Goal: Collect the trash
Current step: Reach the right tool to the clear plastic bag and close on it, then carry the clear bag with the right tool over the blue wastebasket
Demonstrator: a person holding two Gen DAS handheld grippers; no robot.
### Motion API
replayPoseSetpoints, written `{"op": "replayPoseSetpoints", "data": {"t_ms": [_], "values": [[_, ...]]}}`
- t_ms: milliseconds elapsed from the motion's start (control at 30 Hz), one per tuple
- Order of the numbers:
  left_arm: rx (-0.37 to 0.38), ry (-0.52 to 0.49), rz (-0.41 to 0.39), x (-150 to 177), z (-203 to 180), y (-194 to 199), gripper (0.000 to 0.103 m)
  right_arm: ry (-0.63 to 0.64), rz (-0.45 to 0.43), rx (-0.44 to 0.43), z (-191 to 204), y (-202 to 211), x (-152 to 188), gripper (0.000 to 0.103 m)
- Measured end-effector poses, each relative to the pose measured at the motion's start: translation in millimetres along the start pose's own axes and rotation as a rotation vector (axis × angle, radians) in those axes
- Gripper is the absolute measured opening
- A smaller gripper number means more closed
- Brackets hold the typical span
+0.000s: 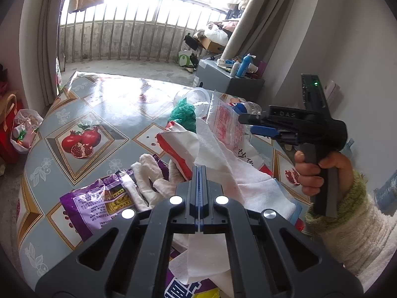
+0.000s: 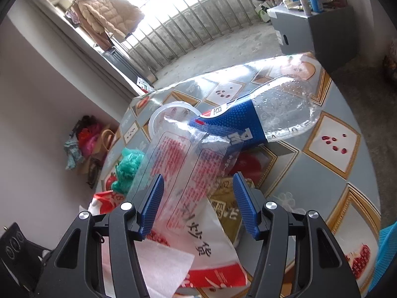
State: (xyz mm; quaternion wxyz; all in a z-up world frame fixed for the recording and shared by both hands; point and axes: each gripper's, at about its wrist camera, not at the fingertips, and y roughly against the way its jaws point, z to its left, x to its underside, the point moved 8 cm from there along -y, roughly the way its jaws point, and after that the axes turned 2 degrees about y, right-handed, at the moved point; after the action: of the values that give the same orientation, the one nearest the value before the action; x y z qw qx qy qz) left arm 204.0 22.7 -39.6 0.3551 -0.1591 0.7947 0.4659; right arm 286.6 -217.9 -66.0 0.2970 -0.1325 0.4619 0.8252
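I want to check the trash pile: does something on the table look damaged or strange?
Yes. The plastic bottle with the blue label lies on its side, crushed and empty. A white work glove lies among the wrappers, which seems odd for trash.

bottle on table | cup left | wrapper in front

clear printed bag: upright, crumpled | white tissue: draped over pile | blue-label bottle: lying sideways | purple wrapper: flat on worktop
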Motion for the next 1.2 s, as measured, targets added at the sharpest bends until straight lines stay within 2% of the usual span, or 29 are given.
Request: {"op": "replayPoseSetpoints", "data": {"t_ms": [100, 267, 433, 467, 533, 600, 700, 833, 867, 900, 1000, 1067, 1200], "values": [[0.012, 0.003, -0.006, -1, 0, 1, 0.000, -0.044, 0.001, -0.061, -4, -9, -4, 0.054], [0.018, 0.001, -0.007, -1, 0, 3, 0.000, -0.091, 0.012, -0.106, -10, -16, -2, 0.042], [0.045, 0.038, 0.006, 0, 0, 8, 0.001, -0.140, 0.010, -0.137, -21, -14, 1, 0.042], [0.053, 0.047, 0.013, 0, 3, 8, 0.004, -0.150, 0.012, -0.148, -22, -14, 3, 0.042], [0.064, 0.068, 0.024, 1, 6, 9, 0.024, -0.172, 0.020, -0.178, -26, -16, 3, 0.042], [0.068, 0.084, 0.053, 5, 9, 6, 0.028, -0.183, 0.033, -0.204, -26, -20, 3, 0.043], [0.084, 0.108, 0.109, 13, 10, -1, 0.030, -0.196, 0.053, -0.233, -25, -26, 2, 0.046], [0.108, 0.138, 0.159, 25, 8, -9, 0.027, -0.210, 0.054, -0.267, -25, -33, 5, 0.045], [0.102, 0.134, 0.159, 27, 7, -9, 0.023, -0.210, 0.049, -0.272, -24, -33, 5, 0.041], [0.103, 0.128, 0.160, 28, 5, -8, 0.013, -0.208, 0.041, -0.277, -22, -33, 4, 0.037], [0.104, 0.104, 0.140, 26, -2, -1, 0.001, -0.208, 0.019, -0.300, -21, -26, 2, 0.019], [0.104, 0.089, 0.117, 22, -5, 6, 0.000, -0.206, 0.005, -0.318, -19, -19, 1, 0.010], [0.127, 0.066, 0.066, 13, -14, 21, 0.000, -0.187, -0.044, -0.363, -11, 2, -4, 0.006]]}}
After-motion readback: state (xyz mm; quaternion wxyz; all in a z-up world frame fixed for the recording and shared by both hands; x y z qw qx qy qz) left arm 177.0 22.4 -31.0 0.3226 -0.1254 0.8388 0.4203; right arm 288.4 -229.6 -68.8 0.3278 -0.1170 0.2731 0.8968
